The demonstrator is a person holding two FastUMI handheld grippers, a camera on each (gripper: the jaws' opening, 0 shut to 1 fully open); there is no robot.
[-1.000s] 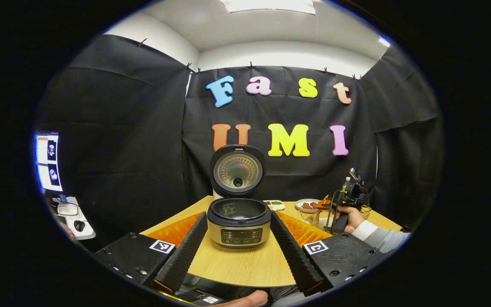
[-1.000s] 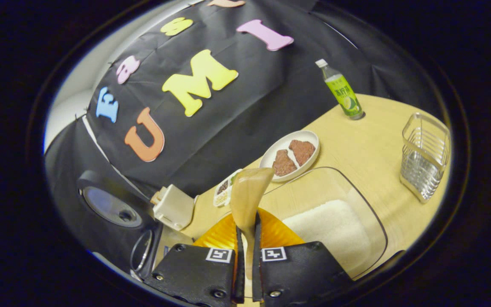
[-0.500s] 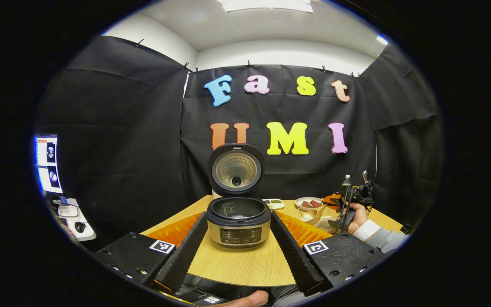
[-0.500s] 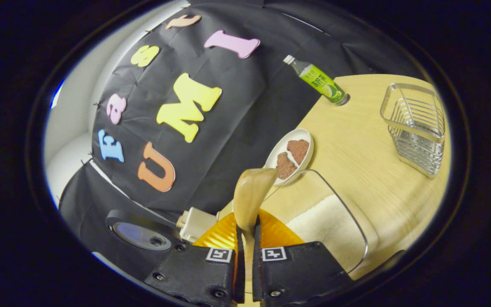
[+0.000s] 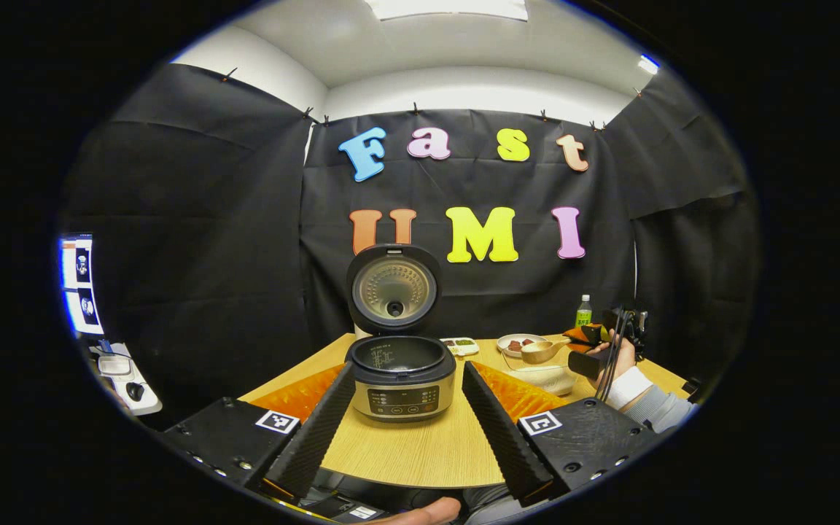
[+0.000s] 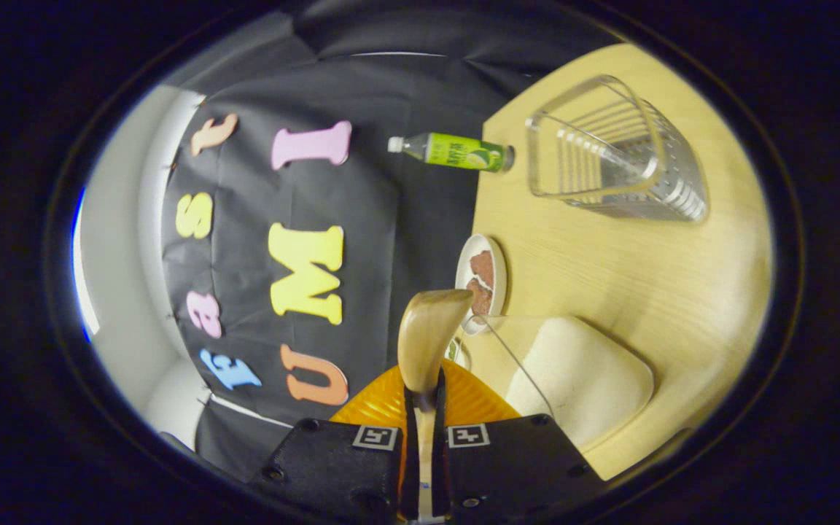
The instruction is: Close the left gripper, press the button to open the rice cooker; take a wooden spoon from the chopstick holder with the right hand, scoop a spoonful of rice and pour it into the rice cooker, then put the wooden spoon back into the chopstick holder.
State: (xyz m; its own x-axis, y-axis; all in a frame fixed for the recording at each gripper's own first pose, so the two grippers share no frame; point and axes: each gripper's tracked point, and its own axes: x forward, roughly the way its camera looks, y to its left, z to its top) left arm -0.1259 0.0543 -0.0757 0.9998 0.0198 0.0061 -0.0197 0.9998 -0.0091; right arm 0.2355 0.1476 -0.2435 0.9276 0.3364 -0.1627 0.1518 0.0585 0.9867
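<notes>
The rice cooker (image 5: 399, 373) stands on the table with its lid (image 5: 393, 287) raised and the inner pot showing. My left gripper (image 5: 405, 430) is open in front of it, a finger on each side, touching nothing. At the right, a hand holds my right gripper (image 5: 589, 351), shut on the handle of the wooden spoon (image 5: 539, 351), which hovers level above the clear rice container (image 5: 542, 377). In the right gripper view, rolled on its side, the right gripper (image 6: 424, 399) grips the spoon (image 6: 431, 334) beside the rice container (image 6: 580, 375). The wire chopstick holder (image 6: 613, 157) stands farther off.
A green bottle (image 6: 456, 151) and a white plate (image 6: 472, 255) with brown food sit near the back wall. An orange mat (image 5: 511, 390) lies under the cooker and the rice container. A small tray (image 5: 458, 343) sits behind the cooker. A monitor (image 5: 79, 281) stands at far left.
The right gripper has rolled about a quarter turn with the spoon and lifted it over the rice container. The left gripper has drawn back slightly, still open.
</notes>
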